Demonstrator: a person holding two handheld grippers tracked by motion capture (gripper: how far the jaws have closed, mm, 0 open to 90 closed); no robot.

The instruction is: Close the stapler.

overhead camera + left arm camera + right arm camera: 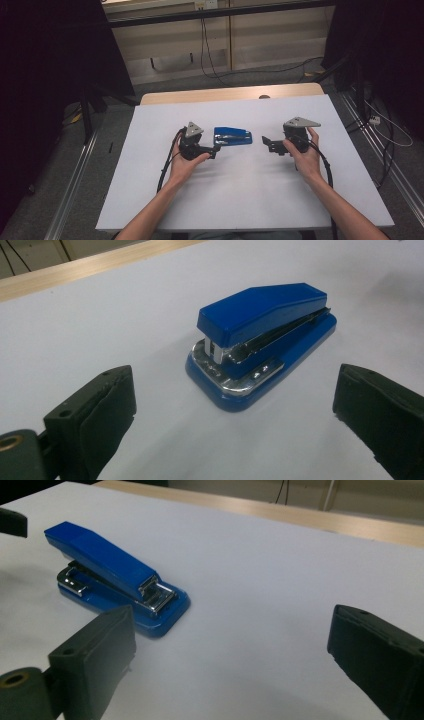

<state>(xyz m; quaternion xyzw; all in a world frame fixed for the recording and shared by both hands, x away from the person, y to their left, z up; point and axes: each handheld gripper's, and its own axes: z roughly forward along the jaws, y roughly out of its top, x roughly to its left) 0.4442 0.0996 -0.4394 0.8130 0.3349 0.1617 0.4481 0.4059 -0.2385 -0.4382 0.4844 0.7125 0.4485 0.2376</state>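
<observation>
the blue stapler lay flat on the white table, between the two grippers and touched by neither. the left gripper sat just beside its left end with jaws spread wide and empty. the right gripper rested a little apart on the other side, jaws likewise released with nothing between them.

In the high view the blue stapler is too small to show its metal parts, and its left end sits so near the left hand-held gripper that contact cannot be told. The near edge of the counter hides the person's elbows, and the bottom edge cuts off both forearms. In the left gripper view the bottom and right edges cut off the two black jaws. In the right gripper view a dark piece at the left edge is cropped.
</observation>
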